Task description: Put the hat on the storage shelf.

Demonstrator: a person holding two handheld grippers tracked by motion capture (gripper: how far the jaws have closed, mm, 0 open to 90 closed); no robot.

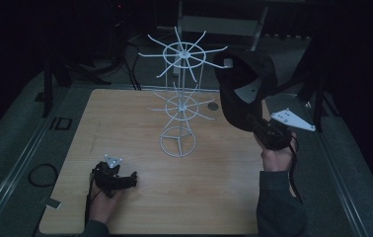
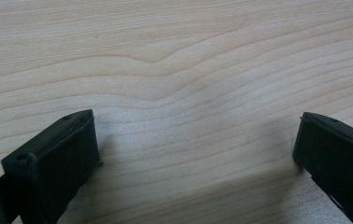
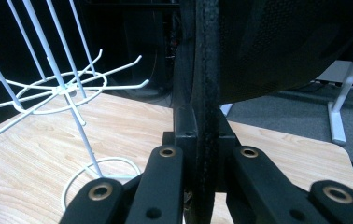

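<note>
A black cap (image 1: 243, 84) hangs in the air to the right of a white wire hook rack (image 1: 179, 106), close to its upper ring of hooks. My right gripper (image 1: 254, 122) is shut on the cap's brim from below. In the right gripper view the jaws (image 3: 205, 135) pinch the brim's edge, the cap's crown (image 3: 282, 46) bulges up to the right, and the rack (image 3: 62, 88) stands to the left. My left gripper (image 1: 128, 179) rests low on the wooden table (image 1: 140, 207) at the front left. Its jaws (image 2: 195, 140) stand wide open over bare wood.
The rack's round base (image 1: 177, 142) stands at the table's middle. A small dark disc (image 1: 213, 105) lies behind it to the right. A cable loop (image 1: 41, 174) lies on the floor at the left. Dark stands and a white frame leg (image 3: 338, 116) surround the table.
</note>
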